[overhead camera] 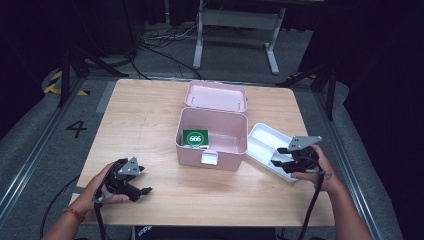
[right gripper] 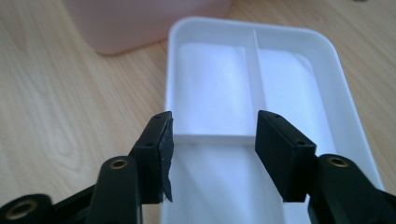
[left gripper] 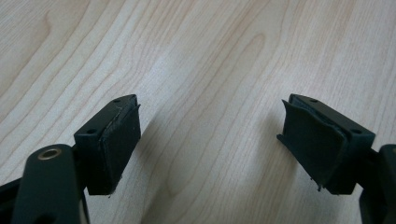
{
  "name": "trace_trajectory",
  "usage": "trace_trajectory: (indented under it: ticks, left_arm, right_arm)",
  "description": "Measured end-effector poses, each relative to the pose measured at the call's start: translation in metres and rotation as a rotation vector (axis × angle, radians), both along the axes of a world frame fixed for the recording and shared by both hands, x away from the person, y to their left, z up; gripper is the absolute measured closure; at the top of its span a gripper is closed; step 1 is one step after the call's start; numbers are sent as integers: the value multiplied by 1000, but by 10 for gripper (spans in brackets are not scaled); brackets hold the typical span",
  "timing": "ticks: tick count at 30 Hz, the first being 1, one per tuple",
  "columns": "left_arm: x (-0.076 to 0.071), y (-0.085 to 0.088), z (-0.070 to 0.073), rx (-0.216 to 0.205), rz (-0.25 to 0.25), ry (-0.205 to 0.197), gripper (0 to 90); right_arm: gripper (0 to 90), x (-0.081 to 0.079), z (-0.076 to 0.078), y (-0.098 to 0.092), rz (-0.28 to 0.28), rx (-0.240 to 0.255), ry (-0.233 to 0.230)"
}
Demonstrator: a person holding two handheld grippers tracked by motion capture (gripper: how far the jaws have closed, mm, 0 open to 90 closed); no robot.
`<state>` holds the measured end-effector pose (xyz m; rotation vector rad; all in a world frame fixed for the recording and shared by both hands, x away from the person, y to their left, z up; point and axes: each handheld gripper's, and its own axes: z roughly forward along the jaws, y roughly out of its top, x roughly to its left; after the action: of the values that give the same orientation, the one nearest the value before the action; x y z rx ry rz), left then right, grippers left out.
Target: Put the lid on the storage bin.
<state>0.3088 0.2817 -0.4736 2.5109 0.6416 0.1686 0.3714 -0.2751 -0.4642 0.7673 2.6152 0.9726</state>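
A pink box (overhead camera: 220,159) stands open at the table's middle, its lid (overhead camera: 216,96) tipped back behind it. A green card marked 666 (overhead camera: 195,138) lies inside against the left wall. Right of the box lies a white divided tray (overhead camera: 262,140), angled. My right gripper (overhead camera: 279,156) hovers over the tray's near end, open, with nothing held. In the right gripper view its jaws (right gripper: 212,140) straddle the tray's (right gripper: 289,70) cross divider from above. My left gripper (overhead camera: 145,182) rests low at the front left, open over bare wood (left gripper: 210,140).
The wooden table (overhead camera: 145,120) has bare room left of the box and along the front edge. In the right gripper view a corner of the pink box (right gripper: 140,23) shows beyond the tray. Cables and a desk frame (overhead camera: 235,30) stand on the floor behind.
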Motion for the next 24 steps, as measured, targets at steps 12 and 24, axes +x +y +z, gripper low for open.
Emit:
trace_trajectory:
  ticks: [12,24]
  left_arm:
    - [0,3,-10,-83,17,-20,117]
    - [2,3,-10,-80,16,-15,105]
  right_arm:
    - [662,63,-18,-1,36,-214,217]
    - [796,88,-33,-1,76,-268,372]
